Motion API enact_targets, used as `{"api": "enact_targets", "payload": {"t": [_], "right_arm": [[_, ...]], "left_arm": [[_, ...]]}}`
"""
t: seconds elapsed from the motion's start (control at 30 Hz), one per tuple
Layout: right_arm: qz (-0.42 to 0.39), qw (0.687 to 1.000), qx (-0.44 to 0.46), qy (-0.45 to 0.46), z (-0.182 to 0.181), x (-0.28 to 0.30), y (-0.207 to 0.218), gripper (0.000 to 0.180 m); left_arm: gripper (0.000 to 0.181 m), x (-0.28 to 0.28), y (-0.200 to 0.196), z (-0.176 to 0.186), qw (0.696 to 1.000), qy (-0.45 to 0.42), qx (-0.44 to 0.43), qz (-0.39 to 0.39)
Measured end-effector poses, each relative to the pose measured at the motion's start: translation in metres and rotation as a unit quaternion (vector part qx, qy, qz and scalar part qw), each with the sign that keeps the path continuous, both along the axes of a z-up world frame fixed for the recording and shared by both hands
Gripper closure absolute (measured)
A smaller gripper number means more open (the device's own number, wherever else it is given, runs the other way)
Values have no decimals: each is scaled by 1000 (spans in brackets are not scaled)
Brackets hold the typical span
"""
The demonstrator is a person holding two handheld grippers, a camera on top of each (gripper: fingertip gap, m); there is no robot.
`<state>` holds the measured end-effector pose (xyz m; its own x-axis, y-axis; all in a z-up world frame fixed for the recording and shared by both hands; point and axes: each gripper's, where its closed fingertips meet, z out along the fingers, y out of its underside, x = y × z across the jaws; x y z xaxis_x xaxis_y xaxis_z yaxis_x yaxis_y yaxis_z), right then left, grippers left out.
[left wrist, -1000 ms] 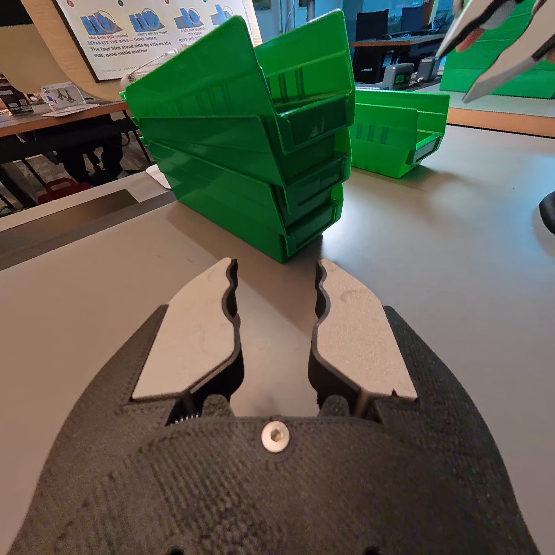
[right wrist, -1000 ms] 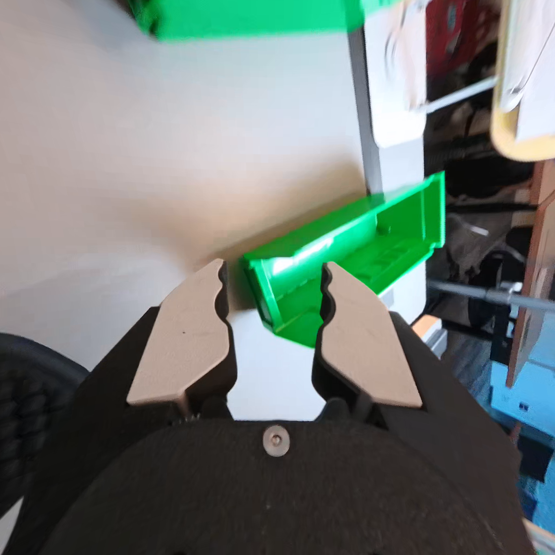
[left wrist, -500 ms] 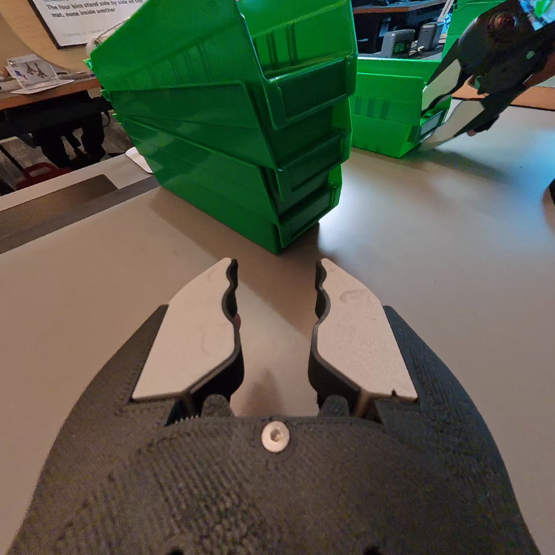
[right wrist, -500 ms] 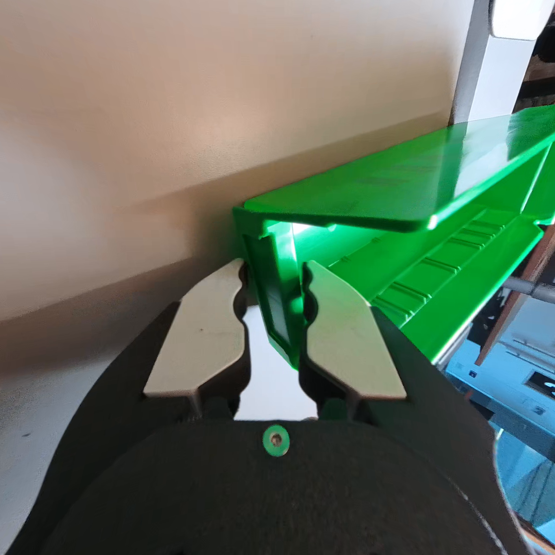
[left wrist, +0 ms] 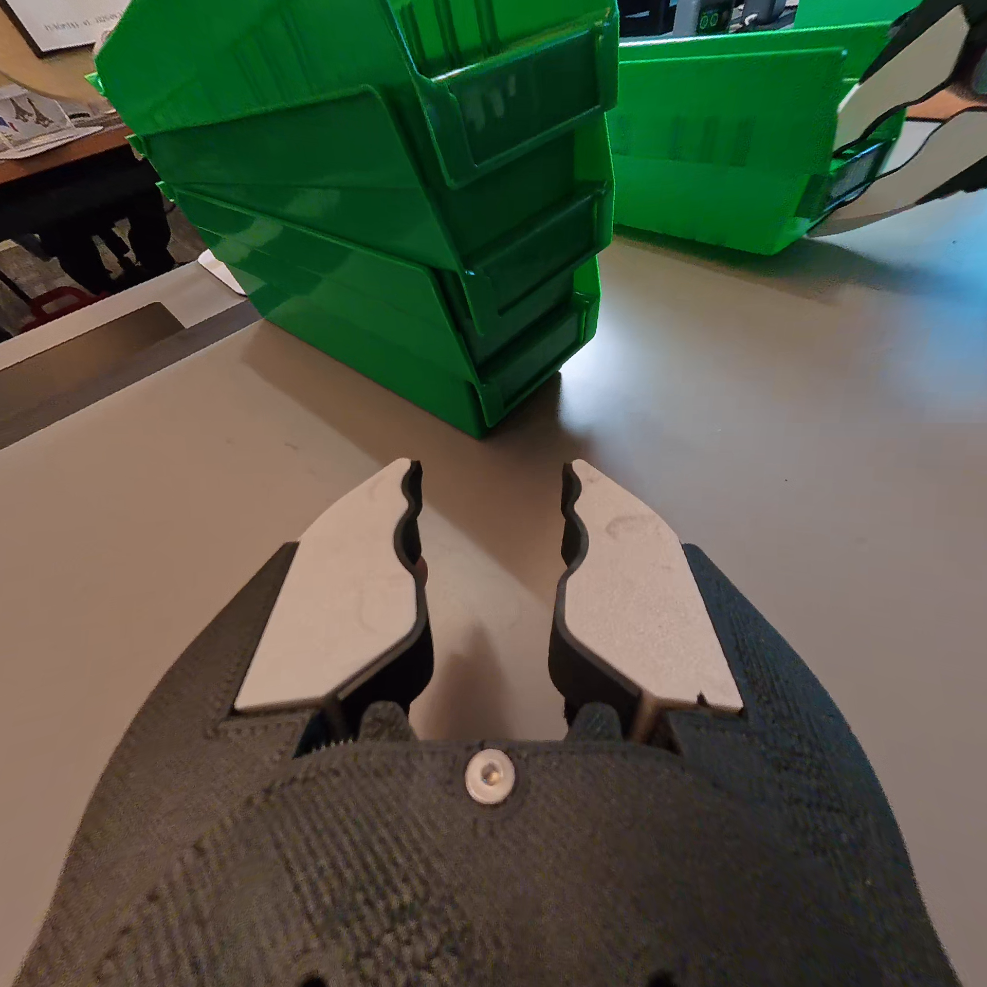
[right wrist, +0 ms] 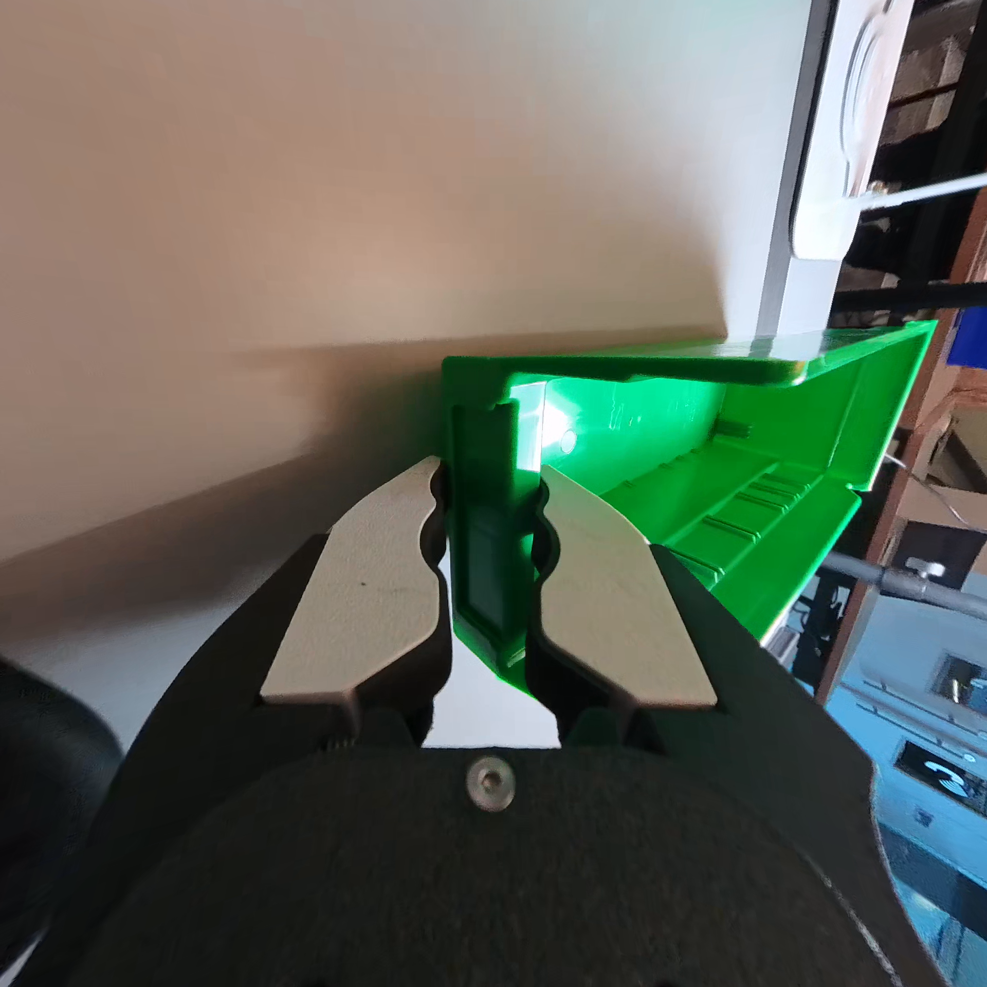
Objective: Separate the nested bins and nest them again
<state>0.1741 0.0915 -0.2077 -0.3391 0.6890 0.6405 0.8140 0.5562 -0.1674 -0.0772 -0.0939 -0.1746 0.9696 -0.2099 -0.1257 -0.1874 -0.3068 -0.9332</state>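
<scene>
Right gripper [right wrist: 488, 483] is clamped on the front lip of the lone bin [right wrist: 747, 480], one finger outside, one inside; that bin sits on the desk [left wrist: 747, 427] apart from the stack [left wrist: 374, 213], toward the far right edge in the left view; looks like the nesting-again step, with this one bin left to go home; next move, I'd judge, is a lift clear of the desk, carry over the stack, then lower it square into the top bin. Left gripper [left wrist: 491, 470] hangs wide apart and empty, just short of the stack's near corner. Bins are glossy green plastic, long, ribbed inside, sloped fronts; the stack shows three nested, the top one tilted.
</scene>
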Motion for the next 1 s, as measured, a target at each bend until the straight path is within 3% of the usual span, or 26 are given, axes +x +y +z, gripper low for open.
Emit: {"api": "enact_targets", "payload": {"t": [0.43,0.63,0.83,1.0], "right_arm": [[37,998,11,55,55,-20,-54,151],[44,992,59,106,126,-52,-61,151],[80,978,114,156,208,-120,-80,150],[112,978,116,133,221,-179,-95,151]], "left_arm": [[131,2,0,-2,1000,13,0,0],[130,3,0,-3,1000,14,-2,-2],[131,5,-1,-3,1000,20,1,-5],[130,2,-3,5,1000,10,19,2]]}}
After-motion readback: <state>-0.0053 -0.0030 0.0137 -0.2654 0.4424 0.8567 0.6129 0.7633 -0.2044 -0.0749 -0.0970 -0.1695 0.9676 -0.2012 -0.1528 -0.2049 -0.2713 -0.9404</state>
